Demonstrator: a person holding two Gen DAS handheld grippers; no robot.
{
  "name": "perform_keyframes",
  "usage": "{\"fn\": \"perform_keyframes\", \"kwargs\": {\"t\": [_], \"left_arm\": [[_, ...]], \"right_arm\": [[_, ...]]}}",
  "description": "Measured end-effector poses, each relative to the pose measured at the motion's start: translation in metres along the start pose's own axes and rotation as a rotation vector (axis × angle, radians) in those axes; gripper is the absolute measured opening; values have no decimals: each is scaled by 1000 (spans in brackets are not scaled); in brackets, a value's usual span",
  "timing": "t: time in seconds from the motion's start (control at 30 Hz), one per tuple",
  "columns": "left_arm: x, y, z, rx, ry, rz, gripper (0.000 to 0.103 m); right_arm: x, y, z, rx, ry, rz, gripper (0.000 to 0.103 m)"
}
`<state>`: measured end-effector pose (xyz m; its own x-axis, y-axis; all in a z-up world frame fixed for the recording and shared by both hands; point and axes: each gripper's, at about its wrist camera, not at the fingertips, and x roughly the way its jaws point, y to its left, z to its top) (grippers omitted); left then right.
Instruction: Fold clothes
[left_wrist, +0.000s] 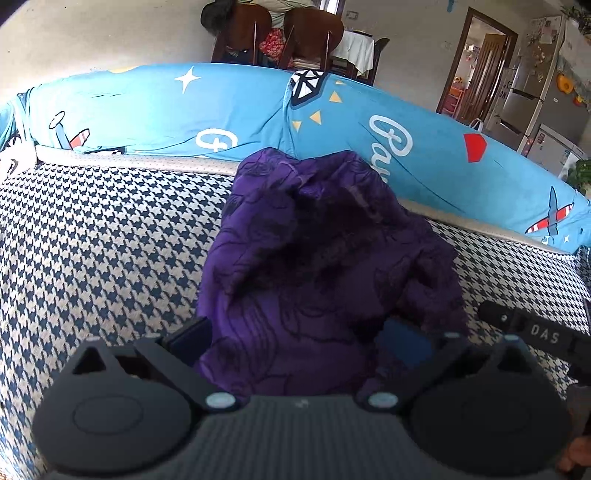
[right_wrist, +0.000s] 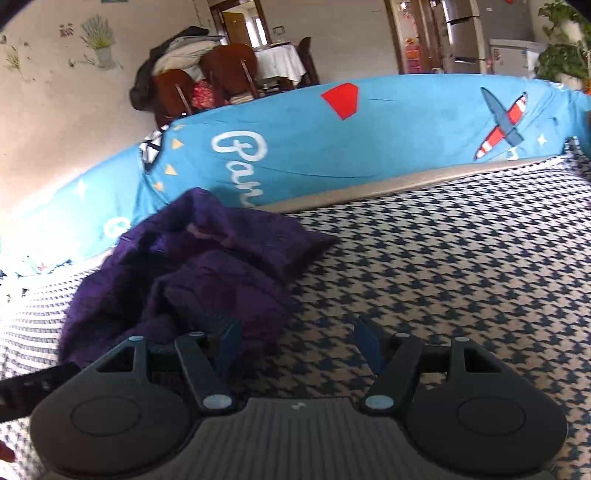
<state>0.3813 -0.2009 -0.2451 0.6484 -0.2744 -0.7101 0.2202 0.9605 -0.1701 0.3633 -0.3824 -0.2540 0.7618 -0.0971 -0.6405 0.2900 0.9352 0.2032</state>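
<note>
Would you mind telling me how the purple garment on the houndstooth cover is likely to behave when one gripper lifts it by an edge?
The purple garment lies in a crumpled heap of soft folds, so it would probably hang limp and unfold. It looks thin, so likely light. On the houndstooth cover it would probably drag and bunch rather than slide flat.

Both wrist views look steeply down, close over the sofa seat (left_wrist: 92, 240) toward its back edge; both share the purple garment (left_wrist: 314, 258) and blue backrest (right_wrist: 369, 147).
</note>
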Motion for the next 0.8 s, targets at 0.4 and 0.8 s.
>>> {"fn": "perform_keyframes", "kwargs": {"t": [0.4, 0.8], "left_arm": [[-8, -16, 1, 47, -7, 5, 103], [-17, -24, -1, 74, -6, -23, 103]], "right_arm": [[4, -10, -2, 46, 43, -23, 71], [4, -10, -4, 43, 55, -33, 71]]}}
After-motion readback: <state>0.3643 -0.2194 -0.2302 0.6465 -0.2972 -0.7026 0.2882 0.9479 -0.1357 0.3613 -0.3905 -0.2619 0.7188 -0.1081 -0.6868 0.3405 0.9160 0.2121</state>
